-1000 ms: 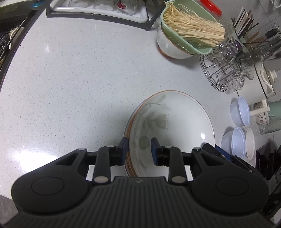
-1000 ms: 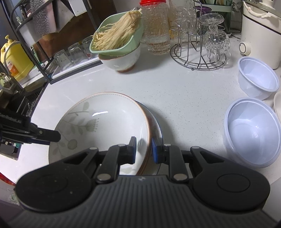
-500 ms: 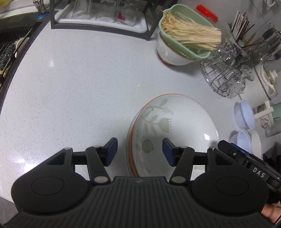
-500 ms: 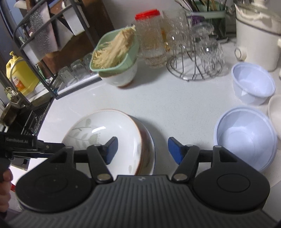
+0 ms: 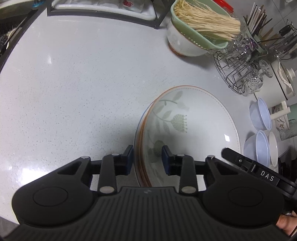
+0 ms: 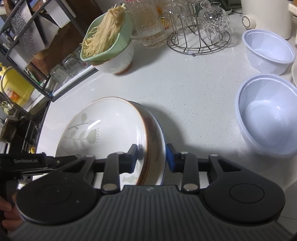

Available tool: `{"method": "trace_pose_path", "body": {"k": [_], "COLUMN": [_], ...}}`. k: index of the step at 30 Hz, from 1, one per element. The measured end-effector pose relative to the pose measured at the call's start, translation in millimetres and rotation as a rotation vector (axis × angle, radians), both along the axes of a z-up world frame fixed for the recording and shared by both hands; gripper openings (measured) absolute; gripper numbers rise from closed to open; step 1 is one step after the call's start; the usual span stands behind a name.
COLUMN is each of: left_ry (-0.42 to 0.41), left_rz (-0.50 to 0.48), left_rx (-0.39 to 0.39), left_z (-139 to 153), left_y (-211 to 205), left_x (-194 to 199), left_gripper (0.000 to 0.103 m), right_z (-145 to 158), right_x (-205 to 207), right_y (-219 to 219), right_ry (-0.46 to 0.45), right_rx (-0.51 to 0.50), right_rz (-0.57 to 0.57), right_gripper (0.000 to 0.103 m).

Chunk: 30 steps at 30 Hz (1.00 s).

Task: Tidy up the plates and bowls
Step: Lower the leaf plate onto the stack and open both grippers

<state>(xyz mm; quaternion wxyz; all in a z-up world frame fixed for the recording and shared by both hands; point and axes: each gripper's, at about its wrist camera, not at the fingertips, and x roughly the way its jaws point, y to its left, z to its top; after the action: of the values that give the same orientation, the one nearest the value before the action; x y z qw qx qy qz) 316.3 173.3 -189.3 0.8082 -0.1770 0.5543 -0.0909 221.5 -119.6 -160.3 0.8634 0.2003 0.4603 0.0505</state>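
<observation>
A stack of shallow white plates (image 5: 194,126) with a leaf pattern and brown rims rests on the speckled white counter (image 5: 74,92). My left gripper (image 5: 146,159) straddles the stack's left rim. Its jaws are closing, one pad against the outer edge and the other on the top plate's inside. In the right wrist view the same stack (image 6: 111,126) has my right gripper (image 6: 152,157) over its right rim. Those jaws are closing too, with both blue pads against the rims. Two pale blue plastic bowls (image 6: 267,118) (image 6: 267,50) stand to the right.
A white bowl carrying a green colander of noodles (image 6: 111,52) stands at the back. Beside it are a wire rack of glasses (image 6: 200,31) and a white pot (image 6: 267,14). A black dish rack (image 6: 27,37) and the counter's dark edge lie to the left.
Both grippers spread wide half a second ago and have narrowed again around the stack's opposite rims. The right gripper has rolled and dropped slightly closer to the plates.
</observation>
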Motion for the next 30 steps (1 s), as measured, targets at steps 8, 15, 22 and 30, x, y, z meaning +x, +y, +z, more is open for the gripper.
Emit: {"method": "trace_pose_path", "body": {"k": [8,15,22,30], "left_ry": [0.012,0.023,0.024,0.02], "left_rz": [0.012,0.076,0.129,0.143], "left_rx": [0.0,0.017,0.031,0.025], "left_z": [3,7,7,5], "left_y": [2,23,49,56], "left_x": [1,-4,-11,-17], "left_gripper": [0.036,0.036,0.036,0.037], "right_z": [1,4,8,9], "right_x": [11,23,31,35], "right_y": [4,26,59,65], "right_ry": [0.018,0.027,0.021,0.025], "right_rx": [-0.012,-0.007,-0.018,-0.021], "right_rz": [0.019,0.07,0.136,0.155], "right_gripper": [0.037,0.037,0.037,0.037]}}
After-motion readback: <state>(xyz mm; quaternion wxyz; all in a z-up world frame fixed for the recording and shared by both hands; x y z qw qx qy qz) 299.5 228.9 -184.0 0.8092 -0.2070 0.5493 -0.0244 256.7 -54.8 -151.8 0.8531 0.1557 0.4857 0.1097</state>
